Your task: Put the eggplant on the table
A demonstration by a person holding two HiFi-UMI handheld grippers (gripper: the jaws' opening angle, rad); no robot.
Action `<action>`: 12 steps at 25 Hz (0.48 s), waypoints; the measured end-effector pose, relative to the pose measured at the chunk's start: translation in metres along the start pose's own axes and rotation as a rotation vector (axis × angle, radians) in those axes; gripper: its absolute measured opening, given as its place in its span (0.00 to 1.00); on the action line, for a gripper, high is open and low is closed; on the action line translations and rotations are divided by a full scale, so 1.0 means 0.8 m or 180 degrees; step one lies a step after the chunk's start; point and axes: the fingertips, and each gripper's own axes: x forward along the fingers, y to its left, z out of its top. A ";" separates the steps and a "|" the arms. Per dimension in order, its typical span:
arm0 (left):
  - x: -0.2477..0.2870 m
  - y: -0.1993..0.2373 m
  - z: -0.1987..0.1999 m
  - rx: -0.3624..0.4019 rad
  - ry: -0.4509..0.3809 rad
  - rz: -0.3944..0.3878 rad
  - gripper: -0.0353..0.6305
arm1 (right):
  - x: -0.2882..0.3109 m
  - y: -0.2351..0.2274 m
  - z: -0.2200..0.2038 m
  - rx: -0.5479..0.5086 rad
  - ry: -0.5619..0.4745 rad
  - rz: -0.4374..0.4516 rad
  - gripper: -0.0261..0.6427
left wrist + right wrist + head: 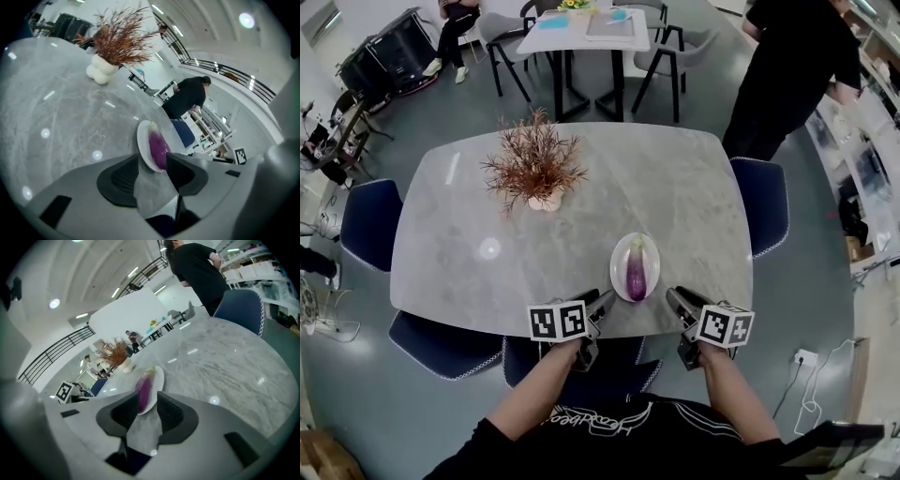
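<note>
A purple eggplant [637,271] lies on a small white plate [621,258] on the grey marble table [487,244], close to its near edge. My left gripper [604,301] hangs just off that edge, left of the plate, with its jaws open and nothing between them. My right gripper [676,297] is at the edge on the plate's right, also open and empty. In the left gripper view the eggplant [158,146] and plate [142,139] show just beyond the left gripper [152,160]. The right gripper view shows the eggplant [144,387] on the plate [158,379] ahead of the right gripper [147,399].
A dried reddish plant in a white vase [535,171] stands on the table's far left part. Blue chairs [763,204] ring the table. A person in black [797,66] stands beyond the far right corner. Another table with chairs [586,37] is farther back.
</note>
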 end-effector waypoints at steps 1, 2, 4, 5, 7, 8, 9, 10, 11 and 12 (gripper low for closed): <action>-0.008 -0.011 -0.009 0.0117 0.0012 -0.0026 0.33 | -0.013 0.013 -0.004 -0.0093 -0.0001 0.0086 0.22; -0.017 -0.023 -0.017 0.0201 0.0015 -0.0061 0.27 | -0.027 0.027 -0.007 -0.0120 -0.0030 0.0202 0.22; -0.034 -0.051 -0.028 0.0305 -0.0009 -0.0195 0.06 | -0.060 0.062 -0.008 0.0011 -0.0199 0.0521 0.12; -0.042 -0.067 -0.031 0.0344 -0.0039 -0.0299 0.06 | -0.079 0.081 -0.007 0.0083 -0.0307 0.0703 0.08; -0.056 -0.102 -0.036 0.0436 -0.0148 -0.0530 0.06 | -0.115 0.116 -0.009 0.0073 -0.0440 0.1013 0.05; -0.065 -0.119 -0.043 0.0499 -0.0213 -0.0635 0.06 | -0.131 0.129 -0.017 0.0014 -0.0454 0.1120 0.05; -0.075 -0.136 -0.054 0.0575 -0.0272 -0.0731 0.06 | -0.146 0.139 -0.030 -0.0060 -0.0446 0.1197 0.05; -0.087 -0.151 -0.067 0.0658 -0.0324 -0.0821 0.06 | -0.161 0.146 -0.046 -0.0143 -0.0426 0.1247 0.05; -0.100 -0.167 -0.081 0.0740 -0.0377 -0.0908 0.06 | -0.176 0.151 -0.062 -0.0229 -0.0408 0.1272 0.05; -0.114 -0.184 -0.094 0.0818 -0.0433 -0.0994 0.06 | -0.190 0.154 -0.075 -0.0311 -0.0408 0.1274 0.05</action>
